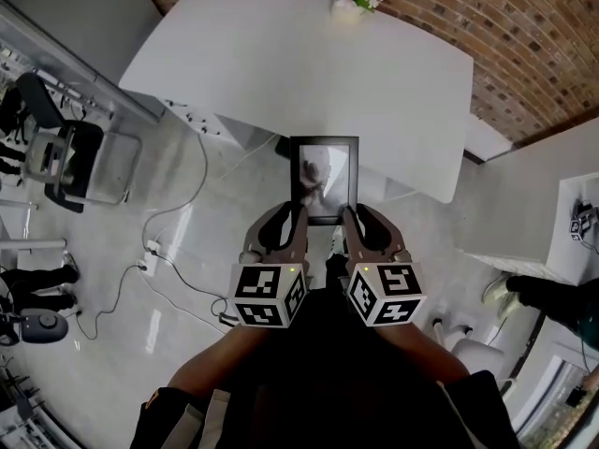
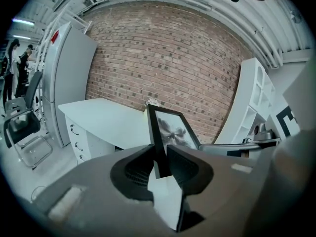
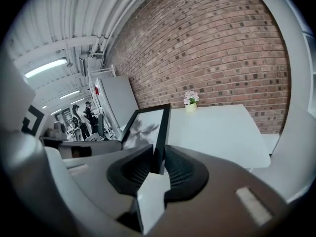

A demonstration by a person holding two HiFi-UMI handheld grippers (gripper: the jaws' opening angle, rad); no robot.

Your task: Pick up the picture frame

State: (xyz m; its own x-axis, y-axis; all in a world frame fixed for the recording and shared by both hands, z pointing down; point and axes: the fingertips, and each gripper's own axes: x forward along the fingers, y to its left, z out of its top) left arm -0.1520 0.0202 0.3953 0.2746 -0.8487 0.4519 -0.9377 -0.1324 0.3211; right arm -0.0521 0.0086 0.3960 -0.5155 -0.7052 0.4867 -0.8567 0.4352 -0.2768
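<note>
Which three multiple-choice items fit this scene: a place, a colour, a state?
1. Where is the flower pot? A on the white table B on the floor C on a chair
2. Colour of the picture frame? A white B black C red
3. The frame is: A lying on the table B leaning on a wall C clamped by both grippers

1 A: it stands at the table's far edge.
2 B: its border is black in every view.
3 C: the left gripper and right gripper each pinch a side edge.

Office-like workspace, brick wall point(image 2: 163, 58), white desk point(image 1: 309, 64), office chairs point(image 1: 80, 162), floor cables point(image 1: 205, 168), ceiling strip lights point(image 3: 47, 68)
</note>
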